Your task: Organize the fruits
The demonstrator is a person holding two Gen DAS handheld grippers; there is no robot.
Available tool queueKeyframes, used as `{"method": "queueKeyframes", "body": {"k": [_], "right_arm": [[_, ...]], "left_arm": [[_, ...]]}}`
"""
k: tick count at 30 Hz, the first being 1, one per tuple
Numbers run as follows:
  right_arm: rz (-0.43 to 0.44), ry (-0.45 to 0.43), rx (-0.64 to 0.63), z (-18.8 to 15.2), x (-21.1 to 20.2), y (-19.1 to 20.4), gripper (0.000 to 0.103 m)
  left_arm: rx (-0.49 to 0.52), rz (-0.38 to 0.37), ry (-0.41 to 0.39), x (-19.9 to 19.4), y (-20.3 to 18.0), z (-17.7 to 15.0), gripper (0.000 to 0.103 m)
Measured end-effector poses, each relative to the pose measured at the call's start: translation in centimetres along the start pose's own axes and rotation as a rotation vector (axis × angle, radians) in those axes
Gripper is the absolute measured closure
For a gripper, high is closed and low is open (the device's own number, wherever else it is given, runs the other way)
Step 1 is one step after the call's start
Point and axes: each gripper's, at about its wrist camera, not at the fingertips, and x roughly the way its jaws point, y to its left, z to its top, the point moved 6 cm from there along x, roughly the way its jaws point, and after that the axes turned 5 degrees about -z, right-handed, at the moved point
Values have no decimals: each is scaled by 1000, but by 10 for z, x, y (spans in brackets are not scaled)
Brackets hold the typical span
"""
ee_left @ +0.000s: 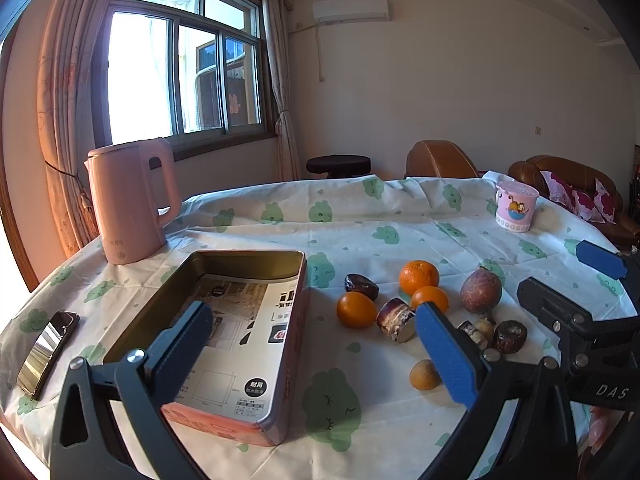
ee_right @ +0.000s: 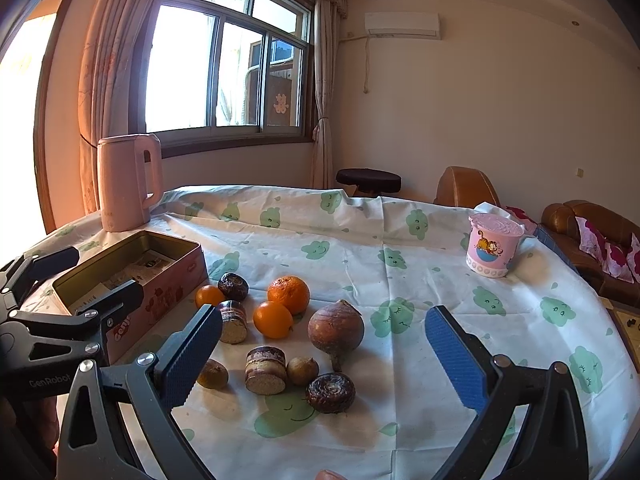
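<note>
A white cloth (ee_right: pixel 400 240) printed with green cloud faces is seen; three oranges (ee_right: pixel 289 294) are bright orange, the kettle (ee_right: pixel 128 184) and cup (ee_right: pixel 494 246) pink, tool pads (ee_right: pixel 456 360) blue

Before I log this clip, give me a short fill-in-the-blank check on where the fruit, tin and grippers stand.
1. The rectangular tin holds printed paper but ___ fruit.
2. Both the left gripper and the right gripper are ___ and hold nothing.
3. The pink kettle stands ___ the tin, toward the window.
4. The number of bright oranges on the cloth is ___.

Missing words: no; open; behind; three
</note>
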Motion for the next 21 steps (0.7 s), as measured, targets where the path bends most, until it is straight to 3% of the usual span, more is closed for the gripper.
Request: {"method": "queueKeyframes", "body": {"k": [13,21], "right_arm": [[-7,3,-3,-6,2,-3,1],[-62,47,-24,-29,16,-20,1]], "left_arm": [[3,-7,7,4,-2,-8,0],[22,-51,43,13,-18,-20,1]]}}
